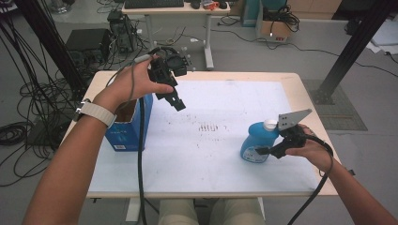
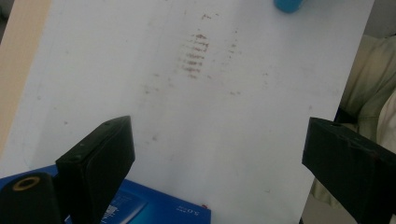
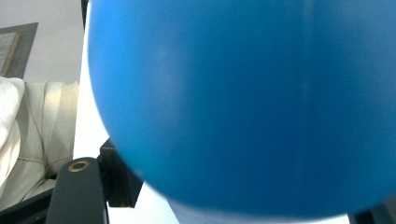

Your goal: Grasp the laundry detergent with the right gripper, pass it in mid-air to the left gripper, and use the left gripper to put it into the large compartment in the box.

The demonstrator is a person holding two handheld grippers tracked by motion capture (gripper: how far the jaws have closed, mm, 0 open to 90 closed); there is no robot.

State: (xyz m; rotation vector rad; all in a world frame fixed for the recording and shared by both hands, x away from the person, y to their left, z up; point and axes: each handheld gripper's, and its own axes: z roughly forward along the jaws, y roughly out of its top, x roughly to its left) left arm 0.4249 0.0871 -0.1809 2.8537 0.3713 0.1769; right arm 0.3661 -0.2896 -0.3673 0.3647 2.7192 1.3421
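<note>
A blue bottle with a white cap stands slightly tilted at the table's right front. My right gripper is shut on its body from the right. In the right gripper view the bottle bulges between the jaws, very near the lens. My left gripper hangs open above the table's left rear, pointing down and right, with nothing between its fingers. An open-topped blue box stands below and left of it. The left gripper view looks past wide jaws at the box's top edge and the bottle's base.
A white sheet with brown smudges covers the wooden table. The person's beige-clad legs sit under the front edge. Cables, equipment, a second desk and black frame posts stand on the floor behind.
</note>
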